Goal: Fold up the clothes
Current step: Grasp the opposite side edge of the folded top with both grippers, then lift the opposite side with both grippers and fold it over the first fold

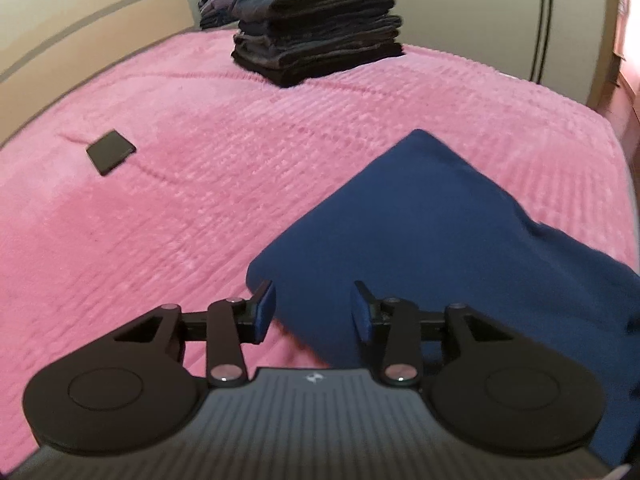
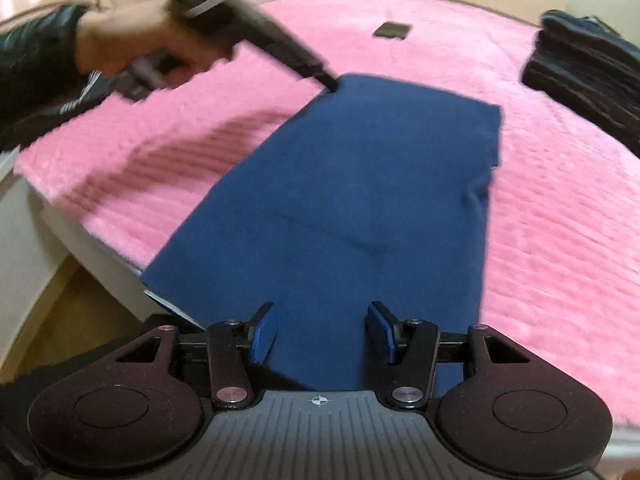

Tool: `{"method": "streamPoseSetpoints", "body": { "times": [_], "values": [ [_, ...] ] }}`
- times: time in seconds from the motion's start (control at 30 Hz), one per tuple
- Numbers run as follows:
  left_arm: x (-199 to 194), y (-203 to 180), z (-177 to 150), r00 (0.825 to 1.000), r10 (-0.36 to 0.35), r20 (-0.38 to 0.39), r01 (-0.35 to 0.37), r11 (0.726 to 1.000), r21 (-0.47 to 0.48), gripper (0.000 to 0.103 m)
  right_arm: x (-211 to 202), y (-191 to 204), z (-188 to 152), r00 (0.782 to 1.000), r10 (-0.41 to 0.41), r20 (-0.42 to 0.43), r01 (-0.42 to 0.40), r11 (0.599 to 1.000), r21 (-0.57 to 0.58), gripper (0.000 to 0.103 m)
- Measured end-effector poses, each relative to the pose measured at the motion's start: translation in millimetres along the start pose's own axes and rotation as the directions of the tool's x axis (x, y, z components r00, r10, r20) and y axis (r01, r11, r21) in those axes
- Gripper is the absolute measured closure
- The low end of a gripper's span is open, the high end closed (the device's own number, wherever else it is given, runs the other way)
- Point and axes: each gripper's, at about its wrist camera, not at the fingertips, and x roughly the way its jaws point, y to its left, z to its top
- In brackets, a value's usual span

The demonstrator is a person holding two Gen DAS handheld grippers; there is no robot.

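A navy blue garment (image 2: 352,200) lies flat in a long folded strip on the pink bedspread (image 2: 560,208), with its near end hanging over the bed's edge. In the left wrist view it (image 1: 432,216) fills the lower right. My left gripper (image 1: 314,310) is open and empty, its fingers on either side of the garment's near corner. From the right wrist view, the left gripper's tip (image 2: 330,82) is at the garment's far left corner. My right gripper (image 2: 322,330) is open and empty just above the garment's near end.
A tall stack of folded dark clothes (image 1: 316,28) stands at the far side of the bed, also in the right wrist view (image 2: 584,64). A small dark flat object (image 1: 110,151) lies on the bedspread. The headboard (image 1: 80,28) and a wall border the bed. The floor (image 2: 60,312) shows past the bed's edge.
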Motion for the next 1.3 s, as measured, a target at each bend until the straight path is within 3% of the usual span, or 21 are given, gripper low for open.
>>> {"method": "streamPoseSetpoints", "body": {
  "times": [0.13,0.2,0.3,0.53,0.63,0.7,0.73,0.8,0.87,0.93,0.97,1.0,1.17,1.3],
  "values": [
    [-40.3,-10.8,-22.9,1.000,-0.011,0.028,0.009,0.996,0.092,0.067,-29.5,11.4,-5.6,0.996,-0.041,0.084,0.035,0.997,0.066,0.049],
    [-54.4,-21.1,-37.6,0.999,0.005,0.032,-0.010,0.986,0.167,0.066,-35.9,22.9,-7.9,0.992,-0.057,0.108,0.049,0.996,0.074,0.029],
    [-69.3,-38.8,-60.0,0.998,0.038,0.045,-0.050,0.952,0.302,0.063,-36.0,46.8,-8.0,0.989,-0.057,0.135,0.052,0.998,0.041,0.025],
    [-76.7,-67.0,-101.6,0.988,0.082,0.134,-0.146,0.798,0.585,0.058,2.7,92.4,12.0,0.991,-0.043,0.123,0.041,0.999,0.024,0.025],
    [-65.2,-68.6,-112.0,0.985,0.080,0.151,-0.162,0.721,0.674,0.055,31.7,106.5,24.4,0.991,-0.083,0.108,0.084,0.996,0.000,0.026],
    [-57.1,-66.4,-115.8,0.984,0.073,0.163,-0.168,0.685,0.709,0.051,52.5,117.0,31.7,0.988,-0.123,0.091,0.127,0.991,-0.043,0.026],
    [-53.0,-64.3,-116.3,0.983,0.069,0.169,-0.170,0.675,0.718,0.049,63.1,122.7,35.0,0.986,-0.144,0.082,0.150,0.986,-0.072,0.027],
    [-44.4,-59.6,-116.4,0.981,0.058,0.183,-0.175,0.659,0.731,0.047,80.6,131.7,38.0,0.980,-0.190,0.058,0.196,0.972,-0.126,0.049],
    [-35.3,-56.6,-116.2,0.980,0.051,0.194,-0.182,0.634,0.752,0.042,94.5,135.7,37.4,0.969,-0.247,0.024,0.247,0.949,-0.196,0.058],
    [-25.7,-55.2,-116.6,0.976,0.047,0.210,-0.197,0.593,0.781,0.037,97.2,135.7,33.9,0.964,-0.265,0.008,0.256,0.926,-0.277,0.070],
    [-21.3,-55.1,-117.2,0.974,0.045,0.221,-0.207,0.569,0.796,0.035,97.2,135.2,32.2,0.963,-0.269,0.001,0.256,0.914,-0.316,0.086],
    [-17.6,-55.4,-118.3,0.971,0.043,0.234,-0.219,0.544,0.810,0.034,92.7,133.0,31.5,0.965,-0.263,-0.001,0.247,0.906,-0.344,0.091],
    [9.1,-60.6,-117.6,0.959,0.024,0.283,-0.268,0.414,0.870,0.032,51.2,113.1,35.8,0.972,-0.233,0.025,0.225,0.895,-0.386,0.095],
    [32.7,-68.4,-112.7,0.950,0.002,0.314,-0.299,0.312,0.902,0.032,20.9,93.8,33.2,0.976,-0.216,0.023,0.210,0.913,-0.349,0.096]
  ]
}}
